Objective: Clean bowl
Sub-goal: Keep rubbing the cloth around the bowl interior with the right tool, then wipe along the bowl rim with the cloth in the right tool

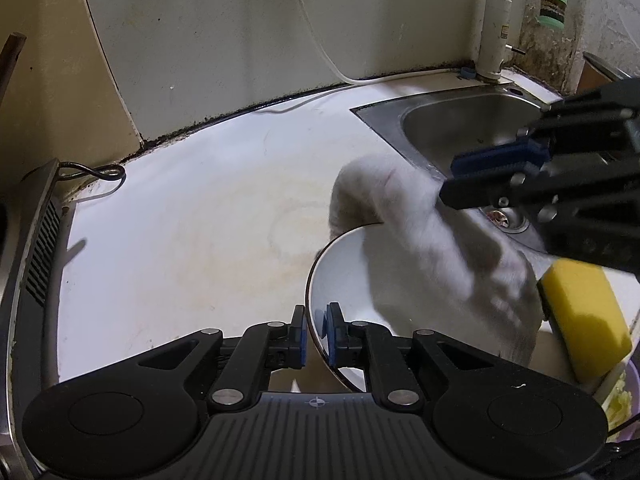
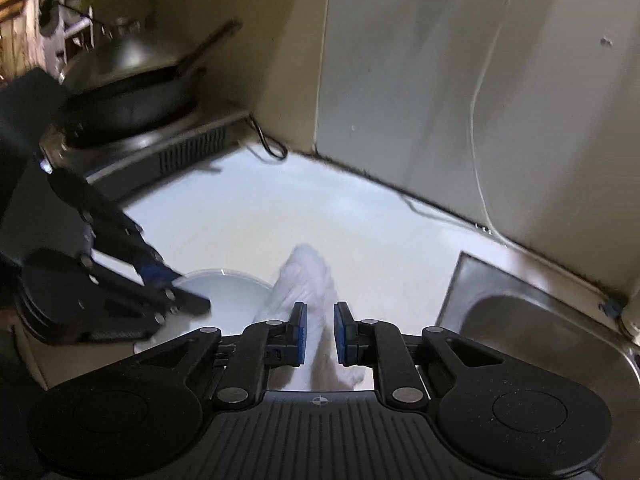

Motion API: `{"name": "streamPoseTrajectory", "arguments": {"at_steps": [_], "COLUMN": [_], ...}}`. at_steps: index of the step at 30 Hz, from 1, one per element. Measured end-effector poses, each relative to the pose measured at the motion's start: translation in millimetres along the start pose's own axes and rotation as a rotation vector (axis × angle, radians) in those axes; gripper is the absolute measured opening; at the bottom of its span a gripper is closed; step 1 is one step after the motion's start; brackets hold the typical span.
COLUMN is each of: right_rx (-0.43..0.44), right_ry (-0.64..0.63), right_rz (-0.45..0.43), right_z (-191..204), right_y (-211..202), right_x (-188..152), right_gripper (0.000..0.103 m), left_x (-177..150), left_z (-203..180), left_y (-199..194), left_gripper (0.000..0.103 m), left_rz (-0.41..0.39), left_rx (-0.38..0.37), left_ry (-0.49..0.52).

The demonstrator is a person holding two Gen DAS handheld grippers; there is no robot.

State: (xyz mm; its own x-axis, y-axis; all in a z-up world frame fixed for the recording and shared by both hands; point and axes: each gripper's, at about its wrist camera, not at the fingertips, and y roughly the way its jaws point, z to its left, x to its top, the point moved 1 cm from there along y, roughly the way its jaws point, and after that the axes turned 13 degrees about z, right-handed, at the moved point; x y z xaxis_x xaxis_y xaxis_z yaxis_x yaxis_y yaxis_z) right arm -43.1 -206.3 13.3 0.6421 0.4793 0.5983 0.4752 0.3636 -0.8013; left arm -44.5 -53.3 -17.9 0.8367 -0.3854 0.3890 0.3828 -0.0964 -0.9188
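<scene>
I hold the bowl (image 1: 344, 280) by its rim in my left tool (image 1: 316, 330), the blue pads pinched tight on the near edge, one inside and one outside. That grip tips the bowl up off the bench (image 1: 180, 220) just left of the sink (image 1: 460, 128), so its white inside faces the cloth and the bowl cannot spin or skid while I rub it.

My right tool (image 2: 320, 330) is pressed together on a white cloth (image 2: 308, 276), which hangs forward out of the pads and drapes over the far rim of the bowl, on the sink side. I grip the cloth near one end so that a long loose part can sweep the inside wall. The cloth looks blurred in the left view, so I judge the wiping is under way, not finished.

A yellow sponge (image 1: 584, 320) sits just right of the bowl, on the near side of the sink, out of both tools. I keep the bowl beside the sink so that drips and rinsing stay close to the basin.
</scene>
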Motion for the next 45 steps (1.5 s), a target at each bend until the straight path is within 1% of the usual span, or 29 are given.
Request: {"name": "streamPoseTrajectory", "arguments": {"at_steps": [1,3,4,6,10,11,12,13,14,15,16,17,19,21,22,23,25,26,27,29,32,35,40,42,45], "right_rx": [0.018,0.049,0.049,0.045,0.013,0.002,-0.018,-0.044,-0.070,-0.077,-0.073,-0.065,-0.058,-0.080,-0.114,-0.128,-0.103,-0.079,-0.076,-0.084,-0.062,-0.042,0.047,0.055,0.054], "right_ry": [-0.009,-0.037,-0.050,-0.061,-0.008,0.001,-0.003,-0.014,-0.025,-0.033,-0.039,-0.047,-0.079,-0.137,-0.165,-0.173,-0.157,-0.139,-0.129,-0.117,-0.101,-0.087,0.098,0.148,0.193], "right_rz": [0.003,0.035,0.053,0.053,0.031,0.028,0.031,0.035,0.039,0.031,0.017,0.008,0.004,0.014,0.025,0.032,0.037,0.038,0.046,0.062,0.067,0.057,0.007,0.001,-0.008], "right_z": [2,8,12,18,18,17,19,22,25,28,30,33,41,47,51,51,47,44,42,38,33,32,4,-2,-10], "right_y": [1,10,16,24,24,22,19,16,13,10,6,3,1,7,12,16,20,21,23,26,25,19,-4,-9,-12], "right_x": [1,-1,-3,-5,-9,-10,-11,-12,-13,-15,-17,-19,-22,-22,-22,-22,-22,-21,-21,-21,-24,-27,-41,-48,-52], "right_gripper": [0.014,0.014,0.014,0.015,0.015,0.018,0.024,0.039,0.048,0.064,0.070,0.073,0.075,0.075,0.075,0.075,0.073,0.065,0.060,0.039,0.024,0.021,0.021,0.021,0.021], "left_x": [0,-1,-1,-1,-1,-1,-1,-1,-1,-1,-1,-1,-1,0,0,0,0,1,1,0,-1,-1,-3,-1,8], "left_z": [0,0,0,0,1,1,1,1,2,3,3,3,3,2,1,1,0,0,-1,-2,-2,-1,3,5,5], "left_y": [0,0,0,0,0,0,0,0,1,1,1,1,0,0,-1,-1,-1,-1,-1,-2,-2,-3,-1,1,7], "left_gripper": [0.012,0.012,0.012,0.012,0.012,0.012,0.012,0.012,0.012,0.012,0.012,0.012,0.012,0.012,0.012,0.012,0.012,0.012,0.012,0.012,0.012,0.012,0.012,0.012,0.015], "left_rz": [-0.001,0.000,0.000,0.002,0.003,0.002,0.002,0.003,0.005,0.006,0.006,0.007,0.006,0.001,-0.002,-0.003,-0.003,-0.004,-0.004,-0.005,-0.003,0.001,0.011,0.013,-0.003], "left_rx": [0.001,0.001,0.002,0.003,0.003,0.003,0.003,0.001,-0.001,-0.003,-0.004,-0.004,-0.002,0.002,0.003,0.004,0.009,0.011,0.014,0.017,0.018,0.009,-0.001,-0.004,0.017], "left_ry": [0.000,-0.002,-0.002,-0.004,-0.006,-0.006,-0.006,-0.008,-0.011,-0.014,-0.015,-0.016,-0.015,-0.005,-0.001,0.003,0.008,0.011,0.013,0.016,0.015,0.007,-0.018,-0.040,-0.058]}}
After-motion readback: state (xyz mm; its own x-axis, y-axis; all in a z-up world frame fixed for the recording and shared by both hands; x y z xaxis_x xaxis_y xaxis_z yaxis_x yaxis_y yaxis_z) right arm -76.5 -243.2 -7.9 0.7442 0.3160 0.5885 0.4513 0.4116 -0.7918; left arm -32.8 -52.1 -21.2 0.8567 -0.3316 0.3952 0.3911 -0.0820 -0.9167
